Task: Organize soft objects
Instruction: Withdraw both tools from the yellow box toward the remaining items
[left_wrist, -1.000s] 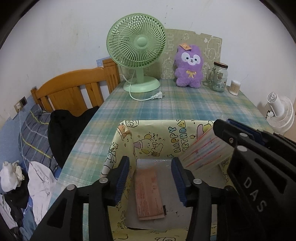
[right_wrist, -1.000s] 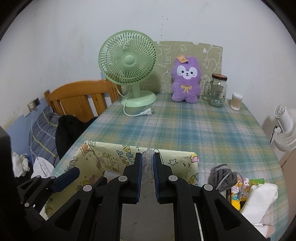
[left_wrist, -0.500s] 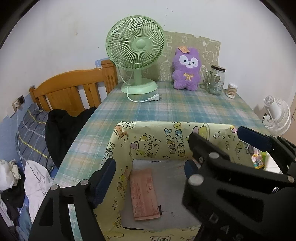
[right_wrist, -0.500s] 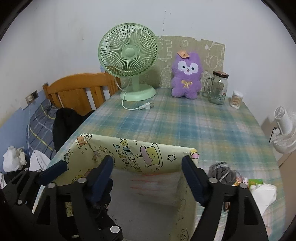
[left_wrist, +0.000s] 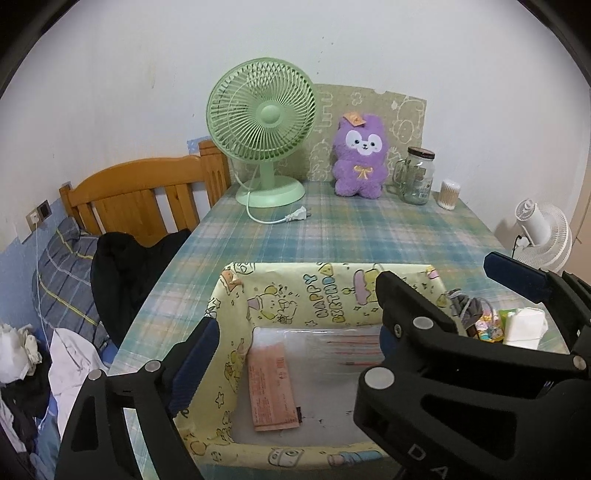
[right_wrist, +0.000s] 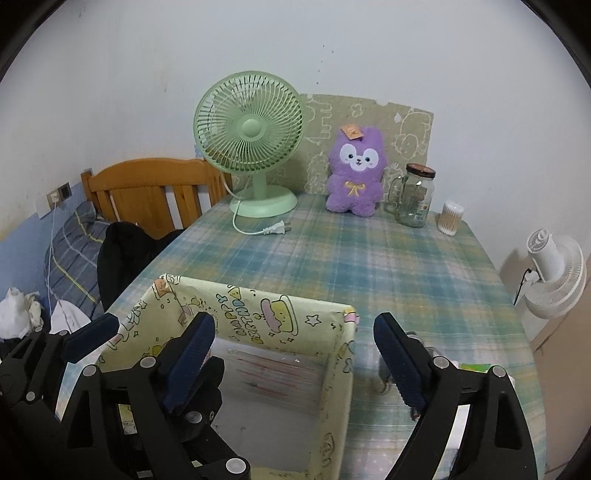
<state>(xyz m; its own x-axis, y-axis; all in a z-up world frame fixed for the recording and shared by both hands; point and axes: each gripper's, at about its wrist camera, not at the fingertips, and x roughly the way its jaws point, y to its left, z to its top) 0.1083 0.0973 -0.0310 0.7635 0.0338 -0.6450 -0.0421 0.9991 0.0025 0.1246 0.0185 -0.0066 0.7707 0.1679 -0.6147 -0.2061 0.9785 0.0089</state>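
A yellow cartoon-print box stands at the near end of the plaid table. Inside it lie a clear striped packet and a pink packet. My left gripper is open and empty above the box. My right gripper is open and empty, straddling the box's right wall; it shows in the left wrist view. To the right of the box lie a grey bundle, a colourful packet and a white tissue pack.
A green fan with loose plug, a purple plush, a glass jar and a cotton swab tub stand at the table's far end. A bed with dark clothes is left; a white fan is right.
My right gripper was shut on the striped packet over the box; it opened and the packet now lies in the box. My left gripper opened wider. Both pulled back slightly.
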